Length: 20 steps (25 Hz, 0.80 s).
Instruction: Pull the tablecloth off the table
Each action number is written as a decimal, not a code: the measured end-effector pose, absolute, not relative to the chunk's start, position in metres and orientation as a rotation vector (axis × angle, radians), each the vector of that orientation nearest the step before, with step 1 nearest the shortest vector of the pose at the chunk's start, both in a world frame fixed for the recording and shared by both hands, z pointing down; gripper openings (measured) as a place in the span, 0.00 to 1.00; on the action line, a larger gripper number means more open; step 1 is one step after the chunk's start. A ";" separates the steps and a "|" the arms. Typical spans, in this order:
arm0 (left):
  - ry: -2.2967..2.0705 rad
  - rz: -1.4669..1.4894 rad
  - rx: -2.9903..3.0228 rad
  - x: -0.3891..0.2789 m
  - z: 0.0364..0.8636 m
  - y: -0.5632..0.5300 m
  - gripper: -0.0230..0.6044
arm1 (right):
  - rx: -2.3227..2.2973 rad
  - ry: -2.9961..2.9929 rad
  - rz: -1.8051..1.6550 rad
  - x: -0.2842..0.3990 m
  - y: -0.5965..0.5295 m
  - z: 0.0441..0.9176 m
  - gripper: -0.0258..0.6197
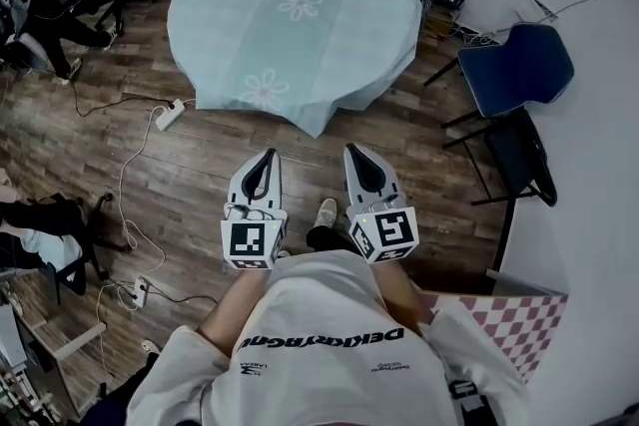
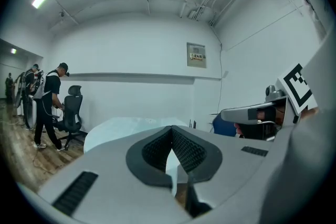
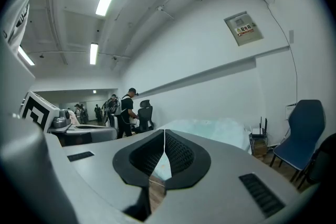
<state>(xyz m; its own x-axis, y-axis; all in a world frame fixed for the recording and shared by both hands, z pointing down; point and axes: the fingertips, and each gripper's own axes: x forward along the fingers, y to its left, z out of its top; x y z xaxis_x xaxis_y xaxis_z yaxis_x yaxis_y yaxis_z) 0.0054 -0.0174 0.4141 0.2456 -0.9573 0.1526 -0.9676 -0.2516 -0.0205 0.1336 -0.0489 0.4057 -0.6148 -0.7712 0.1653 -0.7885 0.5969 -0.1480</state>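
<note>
Wood-plank floor [image 1: 200,177] below. Pale blue flowered tablecloth [image 1: 300,15]: draped over round table, upper centre of frame. Left gripper [image 1: 267,159], right gripper [image 1: 352,155]: jaws pressed together, empty, well short of cloth. Risk: unopened jaws would merely shove the hem, gripping nothing.

Pale aqua tablecloth [image 1: 295,15] with white daisies, brown plank floor [image 1: 200,175], navy chair [image 1: 514,70], pink-checked board [image 1: 519,324] lower right.
</note>
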 end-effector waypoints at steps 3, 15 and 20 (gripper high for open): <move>-1.878 0.221 2.410 0.015 0.413 -0.043 0.06 | 1.314 -2.722 0.350 0.146 -0.077 0.414 0.10; -1.960 0.194 2.270 -0.024 0.421 -0.131 0.06 | 1.279 -2.711 0.433 0.116 -0.164 0.431 0.10; -1.925 0.194 2.254 -0.048 0.433 -0.177 0.06 | 1.319 -2.681 0.474 0.094 -0.211 0.440 0.10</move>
